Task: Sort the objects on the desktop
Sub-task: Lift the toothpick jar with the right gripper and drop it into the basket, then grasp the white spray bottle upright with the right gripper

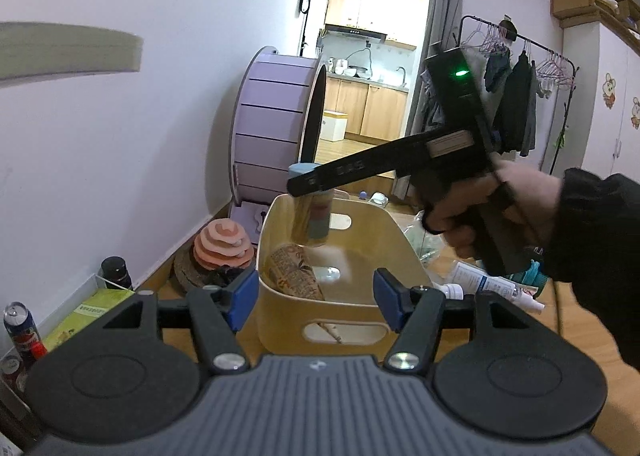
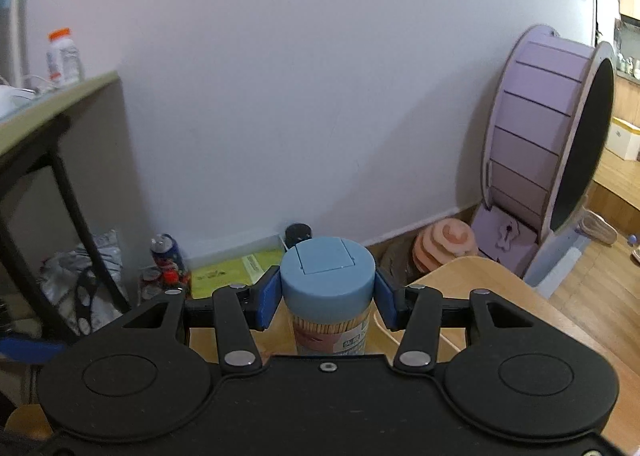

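We find the right hand-held gripper clamped on the blue lid of a toothpick jar, which hangs upright over the far-left part of the yellow bin, its base just below the rim. The left hand-held gripper sits at the bin's near side with its 2 blue pads spread apart and nothing between them.

In our judgement the step in hand is lowering the jar into the bin. We advise keeping it upright, setting it down on the bare floor of the bin, and releasing only once it rests there.

A printed paper roll lies inside the bin just below the jar, and could tip it on landing. To the right of the bin lie a white tube and small bottle, apparently not yet sorted. To its left stand a dark jar, a green box and a drink can.
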Available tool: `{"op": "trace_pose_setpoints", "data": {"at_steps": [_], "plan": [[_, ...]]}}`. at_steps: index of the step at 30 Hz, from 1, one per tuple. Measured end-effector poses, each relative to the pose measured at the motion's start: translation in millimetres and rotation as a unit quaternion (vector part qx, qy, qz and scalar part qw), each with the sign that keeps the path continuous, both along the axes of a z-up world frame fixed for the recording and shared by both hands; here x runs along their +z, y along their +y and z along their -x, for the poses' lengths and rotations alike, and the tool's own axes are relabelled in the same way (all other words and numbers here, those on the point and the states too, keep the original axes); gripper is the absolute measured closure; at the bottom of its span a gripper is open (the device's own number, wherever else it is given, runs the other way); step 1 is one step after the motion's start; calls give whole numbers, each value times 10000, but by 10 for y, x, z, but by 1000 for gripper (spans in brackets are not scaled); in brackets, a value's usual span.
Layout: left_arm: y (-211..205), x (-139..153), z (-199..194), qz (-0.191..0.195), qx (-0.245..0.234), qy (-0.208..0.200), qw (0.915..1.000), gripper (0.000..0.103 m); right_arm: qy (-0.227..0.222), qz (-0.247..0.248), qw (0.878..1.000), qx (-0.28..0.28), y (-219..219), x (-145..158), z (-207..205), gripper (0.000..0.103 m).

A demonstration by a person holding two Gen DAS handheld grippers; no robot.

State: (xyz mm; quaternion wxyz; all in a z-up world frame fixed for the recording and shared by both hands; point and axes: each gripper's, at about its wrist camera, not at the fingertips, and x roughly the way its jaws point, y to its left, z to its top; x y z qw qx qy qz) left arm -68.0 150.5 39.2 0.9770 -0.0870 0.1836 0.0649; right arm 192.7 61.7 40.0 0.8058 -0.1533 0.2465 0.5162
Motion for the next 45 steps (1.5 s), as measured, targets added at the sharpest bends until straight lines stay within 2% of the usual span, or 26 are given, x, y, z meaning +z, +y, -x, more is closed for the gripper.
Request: {"op": "trace_pose_setpoints", "data": {"at_steps": [5, 6, 13, 23, 32, 37, 41, 45], "plan": [[-27, 10, 9, -51, -27, -8, 10000, 41, -163, 265, 9993, -197, 76, -78, -3, 52], [-27, 12, 1, -62, -25, -4, 10000, 41, -200, 221, 9994, -198, 44, -69, 17, 48], [-35, -15, -13, -123, -29, 2, 9999, 41, -285, 62, 9995, -128, -221, 124, 187, 48], [-180, 2, -21, -214, -195, -42, 9996, 40, -327, -366, 9974, -523, -1228, 463, 608, 40], [-435, -16, -80, -398, -547, -19, 9977, 40, -288, -658, 9896, -1246, -2131, 473, 963, 37], [-532, -51, -139, -217, -855, 70, 9961, 39, -433, -566, 9830, -1689, -2529, 389, 1135, 23], [-662, -91, -197, -171, -1132, 147, 9933, 39, -224, -470, 9792, -1959, -2684, 109, 1049, 26], [-777, -139, -233, -191, -1374, 207, 9901, 39, 52, -154, 9825, -1854, -2613, -246, 849, 44]]}}
